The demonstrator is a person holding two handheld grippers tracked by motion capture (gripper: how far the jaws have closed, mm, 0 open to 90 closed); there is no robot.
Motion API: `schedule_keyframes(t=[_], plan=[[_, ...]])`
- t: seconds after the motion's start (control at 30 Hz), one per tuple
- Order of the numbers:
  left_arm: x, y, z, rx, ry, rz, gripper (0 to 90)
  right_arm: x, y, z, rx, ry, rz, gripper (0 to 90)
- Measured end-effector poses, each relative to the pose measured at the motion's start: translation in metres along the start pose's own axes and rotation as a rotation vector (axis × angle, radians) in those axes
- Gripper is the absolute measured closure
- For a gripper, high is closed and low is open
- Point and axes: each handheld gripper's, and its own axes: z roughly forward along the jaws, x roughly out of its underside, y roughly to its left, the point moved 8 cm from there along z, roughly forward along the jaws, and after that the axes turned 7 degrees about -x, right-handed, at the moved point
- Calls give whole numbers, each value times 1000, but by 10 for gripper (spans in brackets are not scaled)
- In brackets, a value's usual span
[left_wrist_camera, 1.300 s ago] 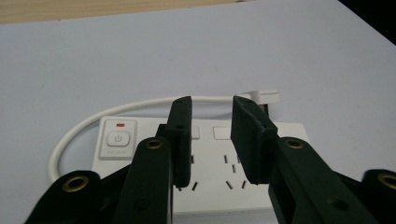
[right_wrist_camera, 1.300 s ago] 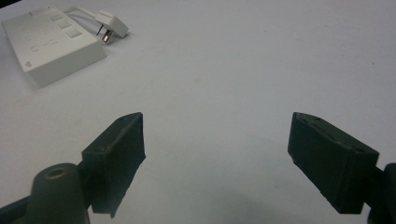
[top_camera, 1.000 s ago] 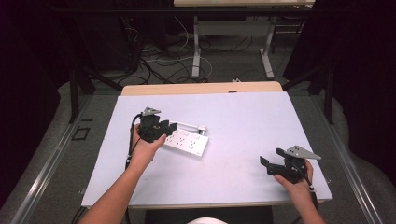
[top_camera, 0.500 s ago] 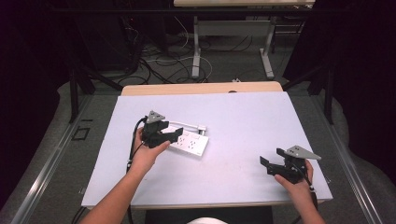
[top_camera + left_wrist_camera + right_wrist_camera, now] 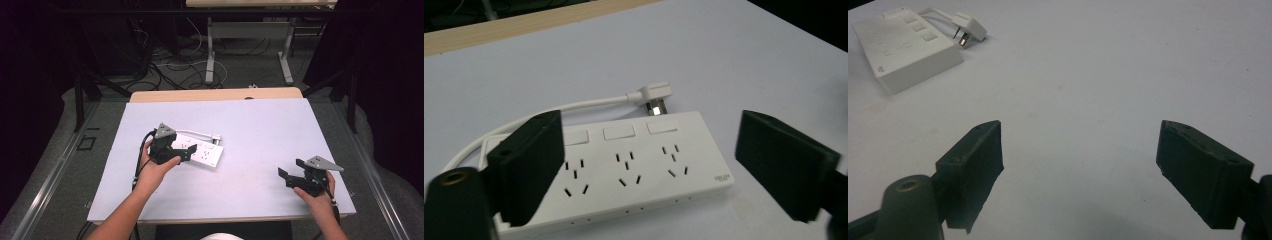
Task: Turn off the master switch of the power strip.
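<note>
Lying under the left claw (image 5: 649, 170), white power strip (image 5: 634, 165), jaws just opened

The power strip (image 5: 200, 153) lies on the table (image 5: 260, 125), left of centre. Its plug (image 5: 215, 136) rests just behind it, the cord (image 5: 197, 133) along its far edge.

Your left gripper (image 5: 184, 152) has just been opening; its jaws stand wide with nothing pressed between them. Your right gripper (image 5: 291, 170) rests low, jaws spread apart.

white power strip (image 5: 200, 151), black tongs (image 5: 181, 154), pale lilac table (image 5: 260, 130)
</note>
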Motion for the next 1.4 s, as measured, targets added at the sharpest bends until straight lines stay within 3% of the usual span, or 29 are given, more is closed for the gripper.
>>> schedule_keyframes(t=[0.03, 0.27, 0.7, 1.1, 1.4], plan=[[0, 0, -2, 0, -2, -8, 0, 0, 0, 0, -1, 2, -2, 181], [-1, 0, -14, 0, -58, -28, 3, 0, 0, 0, -5, -6, -3, 180], [7, 4, -34, -16, -57, -31, 3, -1, 0, 0, -4, -8, -1, 180], [20, 23, -54, -77, -60, -66, 2, -1, 1, -1, -6, -10, 9, 180], [34, 36, -61, -98, -53, -111, 3, -2, 0, -1, -3, -14, 10, 180]])
